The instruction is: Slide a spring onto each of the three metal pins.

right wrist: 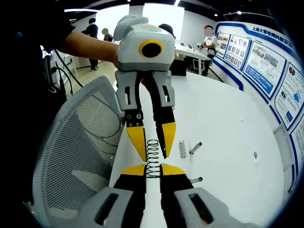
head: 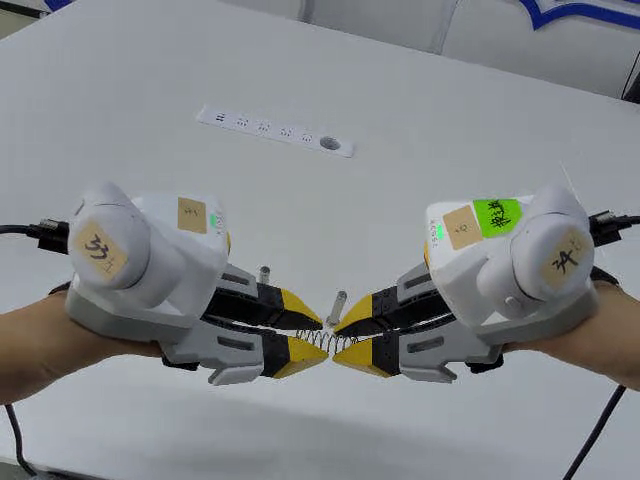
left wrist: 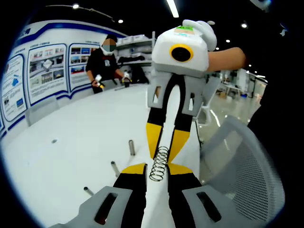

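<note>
A small steel spring [head: 329, 342] spans the gap where my two grippers meet tip to tip above the white table [head: 420, 150]. My left gripper [head: 321, 340] pinches one end and my right gripper [head: 339, 341] pinches the other. In the left gripper view the spring [left wrist: 159, 164] rises from my own yellow tips into the right gripper's. Three bare metal pins [left wrist: 131, 147] [left wrist: 115, 168] [left wrist: 89, 191] stand on the table just beyond. In the right gripper view a second spring [right wrist: 182, 148] lies next to a pin [right wrist: 195, 148], and another pin [right wrist: 196, 179] stands nearer.
A white power strip [head: 275, 131] lies farther back on the table. A grey mesh chair [right wrist: 80, 142] sits off the table's near edge. People stand at the far side by wall posters [left wrist: 42, 71]. Cables trail from both grippers.
</note>
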`<state>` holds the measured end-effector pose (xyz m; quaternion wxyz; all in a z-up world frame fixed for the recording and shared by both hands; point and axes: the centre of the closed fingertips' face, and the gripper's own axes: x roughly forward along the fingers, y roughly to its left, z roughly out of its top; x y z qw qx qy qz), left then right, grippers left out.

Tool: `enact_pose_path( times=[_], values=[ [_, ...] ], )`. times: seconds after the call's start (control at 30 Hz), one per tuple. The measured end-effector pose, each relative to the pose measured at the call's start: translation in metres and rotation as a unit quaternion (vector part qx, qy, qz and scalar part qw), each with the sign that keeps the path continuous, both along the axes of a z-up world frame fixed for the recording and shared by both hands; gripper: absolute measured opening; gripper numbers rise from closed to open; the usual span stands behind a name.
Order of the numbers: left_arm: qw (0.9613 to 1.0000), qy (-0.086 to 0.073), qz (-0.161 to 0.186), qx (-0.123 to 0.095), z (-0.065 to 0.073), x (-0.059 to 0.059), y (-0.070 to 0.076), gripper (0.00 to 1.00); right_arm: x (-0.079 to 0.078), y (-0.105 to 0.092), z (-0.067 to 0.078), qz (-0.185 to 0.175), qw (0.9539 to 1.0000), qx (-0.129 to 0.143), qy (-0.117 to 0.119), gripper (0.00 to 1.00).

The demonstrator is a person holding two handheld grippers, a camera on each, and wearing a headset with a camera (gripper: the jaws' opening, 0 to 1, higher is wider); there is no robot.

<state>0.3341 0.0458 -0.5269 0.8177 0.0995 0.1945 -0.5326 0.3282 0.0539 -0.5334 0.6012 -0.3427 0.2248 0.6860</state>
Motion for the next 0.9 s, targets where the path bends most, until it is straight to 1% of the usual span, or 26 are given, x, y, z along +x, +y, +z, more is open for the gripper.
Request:
enact_pose_path(
  times=[0.1, 0.13, 0.2, 0.3, 0.37, 0.4, 0.47, 0.53, 0.63, 0.9],
  values=[
    [0.9998, 0.007, -0.014, 0.010, -0.003, -0.004, -0.002, 0.15, -0.001, 0.000, 0.000, 0.003, 1.0000, -0.001, -0.001, 0.11],
    [0.9997, 0.004, -0.017, 0.017, -0.004, -0.004, -0.002, 0.14, -0.002, -0.001, -0.002, 0.005, 1.0000, -0.002, -0.001, 0.11],
    [0.9995, 0.003, -0.021, 0.022, -0.005, -0.005, -0.002, 0.14, -0.002, -0.001, -0.003, 0.005, 1.0000, -0.003, 0.001, 0.11],
    [0.9992, 0.009, -0.026, 0.028, -0.007, -0.007, -0.002, 0.12, -0.005, -0.001, -0.004, 0.008, 1.0000, -0.004, 0.001, 0.11],
    [0.9991, 0.020, -0.026, 0.028, -0.008, -0.008, -0.001, 0.12, -0.006, 0.000, -0.003, 0.010, 0.9999, -0.005, 0.001, 0.11],
    [0.9990, 0.022, -0.028, 0.028, -0.008, -0.009, -0.001, 0.11, -0.007, 0.000, -0.004, 0.012, 0.9999, -0.005, 0.001, 0.11],
    [0.9988, 0.014, -0.033, 0.032, -0.007, -0.010, 0.001, 0.11, -0.007, 0.001, -0.003, 0.014, 0.9999, -0.001, -0.001, 0.11],
    [0.9988, 0.011, -0.034, 0.032, -0.007, -0.010, 0.002, 0.11, -0.007, 0.002, -0.003, 0.015, 0.9999, 0.006, -0.001, 0.11],
    [0.9988, 0.012, -0.038, 0.030, -0.006, -0.011, 0.002, 0.10, -0.008, 0.002, -0.003, 0.014, 0.9998, 0.011, 0.004, 0.12],
    [0.9989, 0.009, -0.038, 0.027, -0.004, -0.009, 0.001, 0.10, -0.003, -0.002, -0.007, 0.004, 1.0000, 0.008, 0.003, 0.12]
  ],
)
